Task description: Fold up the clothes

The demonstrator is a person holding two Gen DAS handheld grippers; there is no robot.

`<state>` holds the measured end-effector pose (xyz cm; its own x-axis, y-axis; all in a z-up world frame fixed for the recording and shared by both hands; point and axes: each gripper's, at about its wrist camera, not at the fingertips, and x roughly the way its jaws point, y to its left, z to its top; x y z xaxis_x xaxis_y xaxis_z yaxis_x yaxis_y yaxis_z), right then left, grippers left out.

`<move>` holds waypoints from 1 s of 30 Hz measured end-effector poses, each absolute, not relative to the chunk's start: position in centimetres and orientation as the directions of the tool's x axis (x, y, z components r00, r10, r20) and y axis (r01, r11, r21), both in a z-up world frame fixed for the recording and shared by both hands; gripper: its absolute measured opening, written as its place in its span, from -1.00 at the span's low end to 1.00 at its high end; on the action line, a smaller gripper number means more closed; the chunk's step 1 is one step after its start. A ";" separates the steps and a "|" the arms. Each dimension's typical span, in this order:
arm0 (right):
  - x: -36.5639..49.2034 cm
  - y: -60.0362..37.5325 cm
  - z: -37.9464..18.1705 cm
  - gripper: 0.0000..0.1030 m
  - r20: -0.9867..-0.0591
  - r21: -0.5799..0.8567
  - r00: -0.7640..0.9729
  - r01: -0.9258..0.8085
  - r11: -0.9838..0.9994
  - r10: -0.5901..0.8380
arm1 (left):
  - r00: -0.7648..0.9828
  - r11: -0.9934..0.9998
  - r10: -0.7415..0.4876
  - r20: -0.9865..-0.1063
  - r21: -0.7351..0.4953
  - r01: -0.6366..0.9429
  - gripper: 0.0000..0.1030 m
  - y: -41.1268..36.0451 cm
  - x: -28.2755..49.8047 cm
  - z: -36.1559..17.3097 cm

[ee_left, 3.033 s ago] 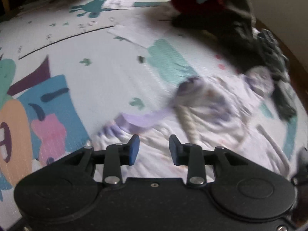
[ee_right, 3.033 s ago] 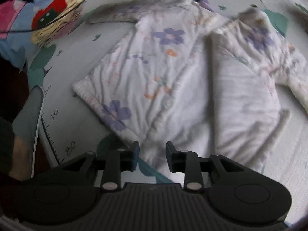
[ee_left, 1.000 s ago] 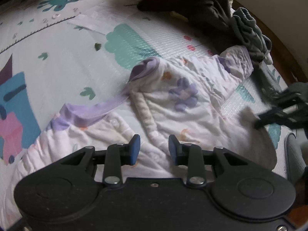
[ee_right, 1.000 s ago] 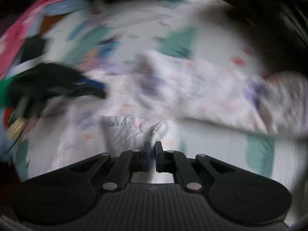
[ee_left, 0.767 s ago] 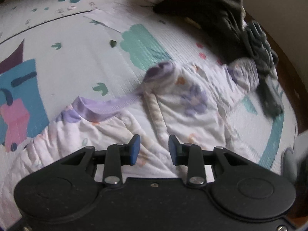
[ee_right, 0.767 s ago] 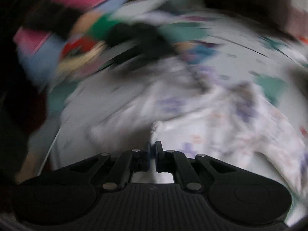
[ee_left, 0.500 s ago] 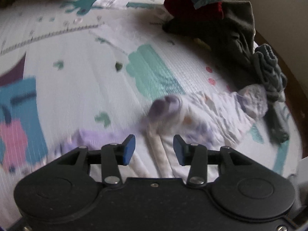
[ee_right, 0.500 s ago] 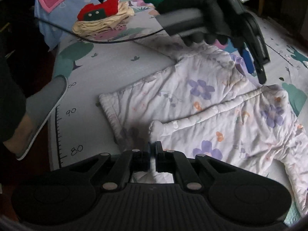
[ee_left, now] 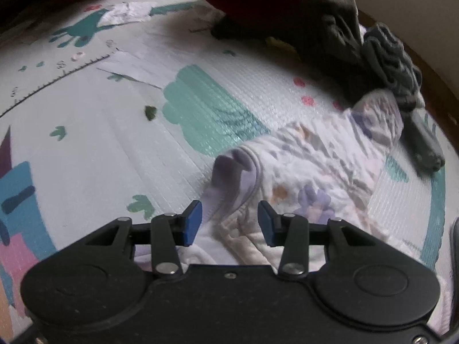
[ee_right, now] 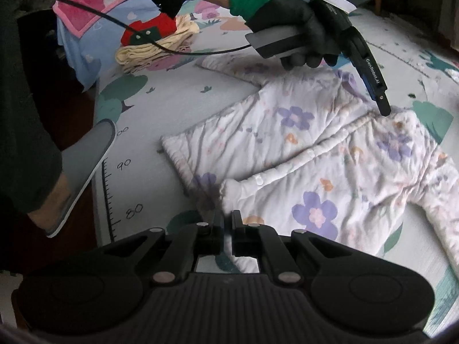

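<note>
Both of your grippers sit at the floral jacket, which lies spread on the play mat. Your right gripper is clenched on the jacket's bottom hem corner, while your left gripper hangs with jaws apart above the lilac collar.

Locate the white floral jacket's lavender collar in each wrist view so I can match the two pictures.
Left wrist: the lavender collar stands bunched just ahead of the open left gripper, lower centre.
Right wrist: upper right, a lavender strip under the left gripper, whose tips rest by the neckline.
Shared landmark: the white floral jacket's button placket, running down from the collar in both views.
</note>
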<state>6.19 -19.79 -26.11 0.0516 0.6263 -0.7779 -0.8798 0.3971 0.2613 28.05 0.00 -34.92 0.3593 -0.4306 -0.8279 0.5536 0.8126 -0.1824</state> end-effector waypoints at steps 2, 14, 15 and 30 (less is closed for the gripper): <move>6.2 -20.2 -26.1 -0.86 -0.774 0.263 0.057 -0.877 0.403 0.630 | 0.345 0.803 -0.440 -0.829 -0.191 0.564 -0.31 -0.3 28.0 -35.1; 6.1 -20.8 -25.2 -0.86 -0.740 0.291 0.044 -0.879 0.378 0.671 | 0.355 0.778 -0.550 -0.756 -0.310 0.546 -1.00 0.5 28.8 -29.7; 6.2 -20.8 -25.1 -0.86 -0.737 0.295 0.041 -0.878 0.377 0.674 | 0.363 0.787 -0.529 -0.767 -0.283 0.548 -1.00 0.7 28.9 -29.6; 6.3 -20.2 -26.9 -0.86 -0.767 0.306 0.006 -0.875 0.374 0.641 | 0.289 0.812 -0.569 -0.770 -0.470 0.346 -0.12 0.3 31.0 -35.4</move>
<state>6.34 -20.22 -26.91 0.0060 0.6411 -0.7674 -0.8754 0.3744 0.3059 30.98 0.31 -35.43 0.2894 -0.5689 -0.7698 0.3460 0.8120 -0.4700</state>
